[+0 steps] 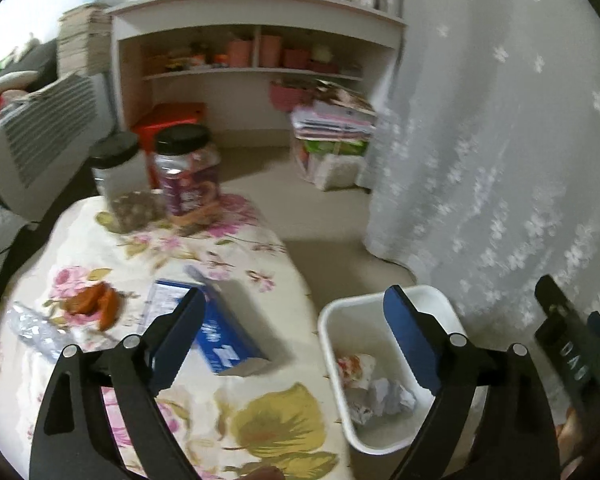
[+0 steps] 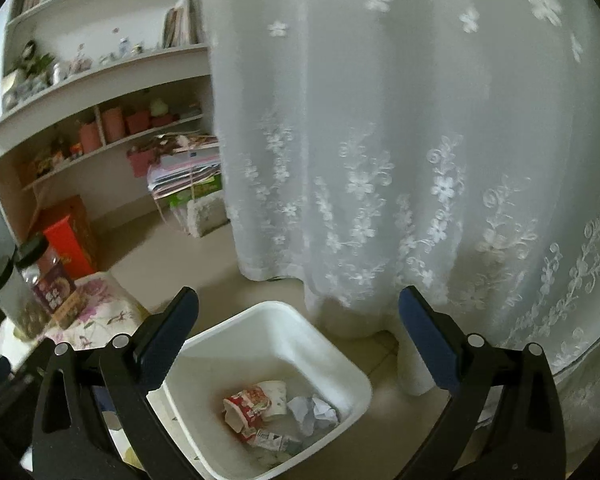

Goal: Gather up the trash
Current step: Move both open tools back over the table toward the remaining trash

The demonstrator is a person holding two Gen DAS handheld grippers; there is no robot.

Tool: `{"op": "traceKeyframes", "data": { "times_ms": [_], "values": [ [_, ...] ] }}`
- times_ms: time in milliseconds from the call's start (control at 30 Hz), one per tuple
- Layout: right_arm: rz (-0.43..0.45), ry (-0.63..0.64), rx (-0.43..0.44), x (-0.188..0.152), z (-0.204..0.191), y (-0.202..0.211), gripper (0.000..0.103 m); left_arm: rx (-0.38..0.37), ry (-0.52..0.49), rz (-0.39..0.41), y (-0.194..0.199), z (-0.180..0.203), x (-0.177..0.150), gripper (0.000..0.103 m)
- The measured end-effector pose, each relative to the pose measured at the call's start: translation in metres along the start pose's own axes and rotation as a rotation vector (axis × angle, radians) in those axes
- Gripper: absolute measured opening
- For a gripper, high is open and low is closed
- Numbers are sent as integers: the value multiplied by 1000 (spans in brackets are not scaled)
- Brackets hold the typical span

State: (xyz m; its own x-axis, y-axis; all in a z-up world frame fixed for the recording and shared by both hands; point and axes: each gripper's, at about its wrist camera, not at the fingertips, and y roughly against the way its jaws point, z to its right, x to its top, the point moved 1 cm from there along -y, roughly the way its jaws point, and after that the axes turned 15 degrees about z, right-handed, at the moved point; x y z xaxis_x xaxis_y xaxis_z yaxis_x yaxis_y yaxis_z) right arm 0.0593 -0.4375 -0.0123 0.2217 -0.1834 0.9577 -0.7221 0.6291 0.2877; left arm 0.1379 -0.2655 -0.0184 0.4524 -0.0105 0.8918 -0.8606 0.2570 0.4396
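Now both the left gripper and right gripper gape wide, empty. Crumpled paper and a crushed cup lie in the white bin, lower centre. Left on the floral table: blue box, orange peel, plastic bottle, lower left.

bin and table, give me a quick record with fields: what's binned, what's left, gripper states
bin: white bin on the floor beside the table
in bin: crushed cup, crumpled paper
left on table: blue box, orange peel, plastic bottle, two jars
left gripper: open, empty
right gripper: open, empty, over the bin
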Motion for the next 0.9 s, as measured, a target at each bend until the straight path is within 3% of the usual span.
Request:
{"op": "traceKeyframes", "data": {
  "times_ms": [267, 567, 900],
  "values": [
    [23, 86, 50, -7, -48, 10, 96, 120, 45, -5, 3, -52, -1, 89],
    [9, 119, 123, -18, -98, 21, 96, 201, 90, -30, 5, -102, -2, 89],
    [-42, 151, 249, -36, -164, 30, 96, 348, 168, -124, -4, -180, -18, 89]
  ]
}}
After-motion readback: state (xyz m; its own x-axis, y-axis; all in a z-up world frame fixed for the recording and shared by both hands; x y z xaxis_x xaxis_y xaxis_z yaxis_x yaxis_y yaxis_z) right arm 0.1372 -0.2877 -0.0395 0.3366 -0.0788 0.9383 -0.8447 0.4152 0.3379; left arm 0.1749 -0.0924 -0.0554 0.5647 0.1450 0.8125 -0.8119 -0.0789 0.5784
